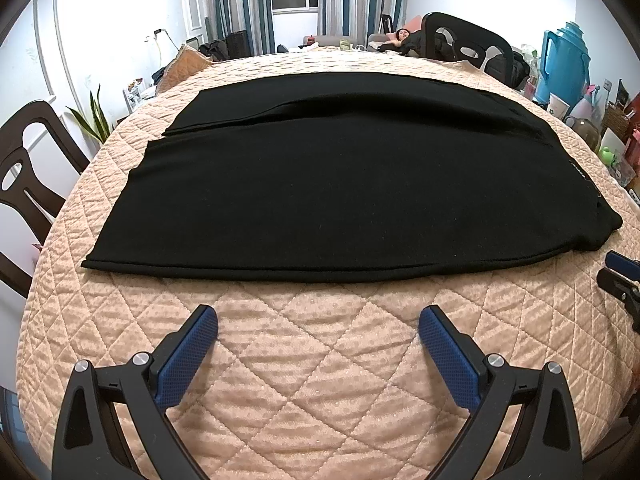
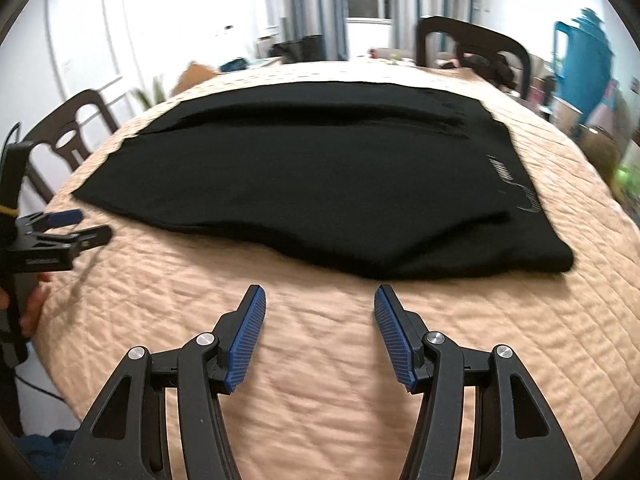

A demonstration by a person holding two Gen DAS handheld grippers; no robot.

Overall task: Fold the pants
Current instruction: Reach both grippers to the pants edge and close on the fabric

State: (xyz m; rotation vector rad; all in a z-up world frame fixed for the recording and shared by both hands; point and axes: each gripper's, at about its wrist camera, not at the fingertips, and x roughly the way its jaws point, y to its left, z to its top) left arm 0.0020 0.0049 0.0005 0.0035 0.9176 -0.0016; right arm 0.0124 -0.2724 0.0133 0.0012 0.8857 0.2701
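Black pants [image 1: 340, 184] lie flat on a peach quilted table cover [image 1: 304, 360], legs pointing left and waistband at the right, one leg laid over the other. In the right wrist view the pants [image 2: 320, 184] show pale lettering near the waistband. My left gripper [image 1: 318, 318] is open over bare quilt, a short way in front of the pants' near edge. My right gripper [image 2: 320, 296] is open too, its blue pads just short of the near hem by the waist end. Neither holds anything. Each gripper shows at the edge of the other's view: right gripper [image 1: 618, 276], left gripper [image 2: 76, 226].
Dark wooden chairs stand at the left [image 1: 28, 176] and at the far side [image 1: 468, 40]. A blue thermos jug [image 1: 564, 64] and small clutter crowd the right edge. A potted plant [image 1: 94, 120] is at the left. A person lies on a sofa [image 1: 400, 38] far behind.
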